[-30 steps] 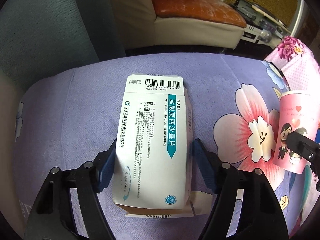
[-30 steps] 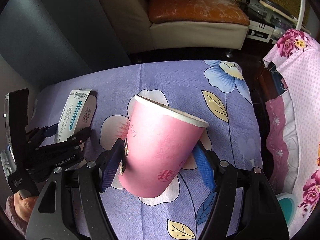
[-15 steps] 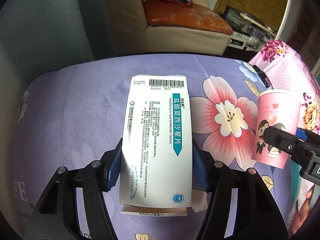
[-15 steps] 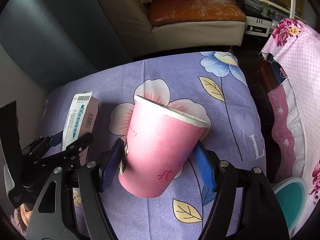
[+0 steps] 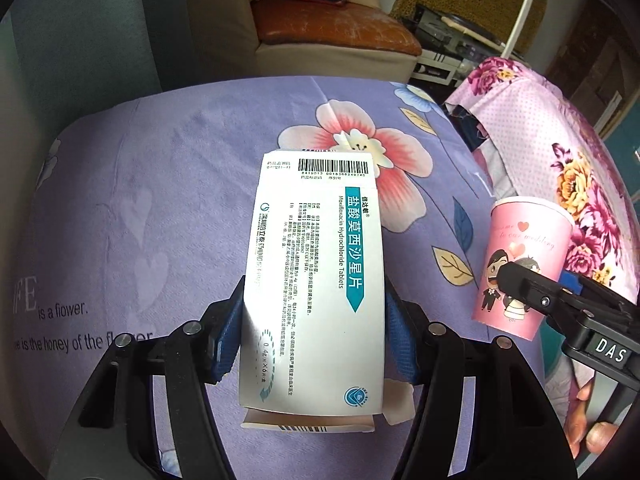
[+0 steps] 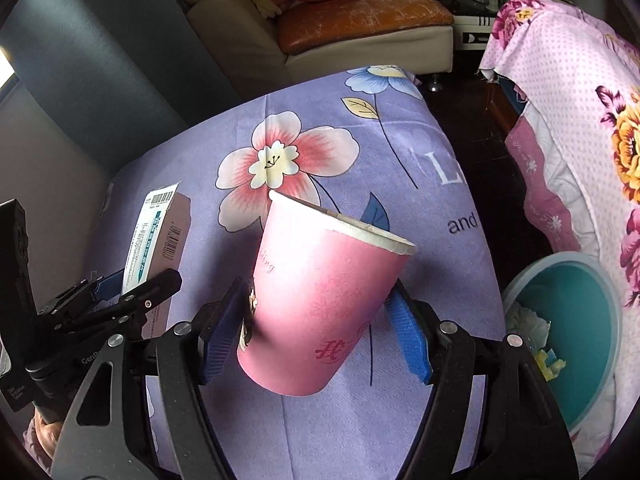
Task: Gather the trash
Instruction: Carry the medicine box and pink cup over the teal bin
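My left gripper [image 5: 314,340] is shut on a white medicine box [image 5: 320,280] with blue print and holds it above the purple flowered cloth [image 5: 160,200]. The box also shows in the right wrist view [image 6: 154,236]. My right gripper [image 6: 316,328] is shut on a pink paper cup [image 6: 320,304], tilted with its rim up and away, above the same cloth. The cup shows at the right in the left wrist view [image 5: 520,268]. A teal bin [image 6: 568,320] with crumpled trash inside stands on the floor to the right.
A pink flowered cover [image 6: 580,100] drapes furniture on the right. A beige sofa with an orange cushion [image 6: 360,20] stands beyond the table. A dark floor gap [image 6: 480,128] lies between the table and the pink cover.
Both grippers have risen and moved right with the box and the cup. The left closed on the box a second ago. The teal bin has come into the right wrist view.
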`<action>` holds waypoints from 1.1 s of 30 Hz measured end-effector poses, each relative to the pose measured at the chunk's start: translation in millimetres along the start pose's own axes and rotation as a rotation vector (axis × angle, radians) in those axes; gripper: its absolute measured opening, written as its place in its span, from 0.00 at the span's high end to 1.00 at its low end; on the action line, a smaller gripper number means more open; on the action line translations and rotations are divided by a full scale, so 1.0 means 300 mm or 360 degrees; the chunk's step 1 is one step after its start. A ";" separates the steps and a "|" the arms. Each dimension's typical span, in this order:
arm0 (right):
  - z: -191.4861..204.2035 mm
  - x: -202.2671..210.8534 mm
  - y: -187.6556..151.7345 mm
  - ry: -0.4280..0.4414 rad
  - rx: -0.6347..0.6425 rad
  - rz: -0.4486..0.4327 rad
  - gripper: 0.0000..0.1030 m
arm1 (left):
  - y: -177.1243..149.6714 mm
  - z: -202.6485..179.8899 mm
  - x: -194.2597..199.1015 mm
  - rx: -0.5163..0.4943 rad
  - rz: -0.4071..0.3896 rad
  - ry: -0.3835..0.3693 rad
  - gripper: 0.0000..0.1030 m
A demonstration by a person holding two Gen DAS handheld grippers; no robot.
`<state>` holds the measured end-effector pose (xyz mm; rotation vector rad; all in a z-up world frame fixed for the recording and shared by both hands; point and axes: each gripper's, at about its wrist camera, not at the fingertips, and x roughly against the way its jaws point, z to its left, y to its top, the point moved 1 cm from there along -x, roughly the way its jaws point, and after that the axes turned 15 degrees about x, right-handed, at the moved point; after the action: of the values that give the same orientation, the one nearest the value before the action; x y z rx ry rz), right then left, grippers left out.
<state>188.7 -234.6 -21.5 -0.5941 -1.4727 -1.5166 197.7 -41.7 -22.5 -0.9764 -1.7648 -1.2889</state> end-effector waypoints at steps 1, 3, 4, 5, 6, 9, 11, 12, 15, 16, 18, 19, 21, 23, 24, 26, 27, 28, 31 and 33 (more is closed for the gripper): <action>-0.009 0.016 -0.025 0.0001 -0.0017 -0.0003 0.36 | -0.018 -0.012 0.008 -0.0006 0.0007 -0.0006 0.39; -0.032 0.052 -0.075 0.0003 -0.0050 -0.0013 0.36 | -0.059 -0.040 0.029 -0.0020 0.0014 -0.0018 0.39; -0.042 0.071 -0.100 0.0003 -0.0063 -0.0020 0.36 | -0.079 -0.054 0.038 -0.0027 0.0018 -0.0025 0.39; -0.052 0.090 -0.125 0.0002 -0.0075 -0.0027 0.36 | -0.102 -0.068 0.048 -0.0036 0.0023 -0.0031 0.39; -0.063 0.108 -0.148 0.0000 -0.0087 -0.0035 0.36 | -0.122 -0.085 0.057 -0.0049 0.0027 -0.0036 0.39; -0.088 0.161 -0.209 -0.0007 -0.0113 -0.0067 0.36 | -0.183 -0.138 0.081 -0.0089 0.0033 -0.0043 0.39; -0.101 0.190 -0.243 -0.0017 -0.0124 -0.0086 0.36 | -0.216 -0.165 0.091 -0.0105 0.0041 -0.0050 0.39; -0.105 0.202 -0.259 -0.0018 -0.0131 -0.0096 0.36 | -0.232 -0.177 0.096 -0.0111 0.0044 -0.0055 0.39; -0.121 0.237 -0.307 -0.0008 -0.0153 -0.0122 0.36 | -0.278 -0.209 0.104 -0.0131 0.0050 -0.0052 0.39; -0.130 0.247 -0.321 -0.0005 -0.0159 -0.0128 0.36 | -0.289 -0.215 0.105 -0.0136 0.0054 -0.0051 0.39; -0.140 0.269 -0.351 0.0004 -0.0169 -0.0140 0.36 | -0.319 -0.229 0.113 -0.0144 0.0057 -0.0046 0.39; -0.145 0.279 -0.363 0.0008 -0.0175 -0.0145 0.36 | -0.331 -0.236 0.118 -0.0148 0.0058 -0.0045 0.39; -0.155 0.302 -0.387 0.0012 -0.0187 -0.0164 0.36 | -0.351 -0.252 0.128 -0.0165 0.0057 -0.0041 0.39; -0.169 0.327 -0.406 0.0009 -0.0204 -0.0190 0.36 | -0.370 -0.271 0.137 -0.0193 0.0055 -0.0032 0.39; -0.179 0.339 -0.414 0.0009 -0.0218 -0.0206 0.36 | -0.379 -0.281 0.143 -0.0209 0.0054 -0.0029 0.39; -0.200 0.363 -0.430 0.0011 -0.0246 -0.0236 0.36 | -0.394 -0.305 0.151 -0.0239 0.0050 -0.0025 0.39; -0.209 0.376 -0.437 0.0009 -0.0256 -0.0253 0.36 | -0.400 -0.316 0.157 -0.0253 0.0047 -0.0025 0.39; -0.219 0.387 -0.442 0.0005 -0.0266 -0.0268 0.36 | -0.405 -0.330 0.161 -0.0265 0.0047 -0.0029 0.39; -0.247 0.434 -0.464 -0.0028 -0.0285 -0.0316 0.36 | -0.423 -0.381 0.172 -0.0311 0.0052 -0.0046 0.39; -0.275 0.470 -0.483 -0.0054 -0.0307 -0.0356 0.36 | -0.438 -0.421 0.176 -0.0349 0.0056 -0.0058 0.39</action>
<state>20.2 -370.1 8.4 -0.5854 -1.4667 -1.8457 72.8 -182.9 -0.9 -1.1537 -1.6501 -1.4732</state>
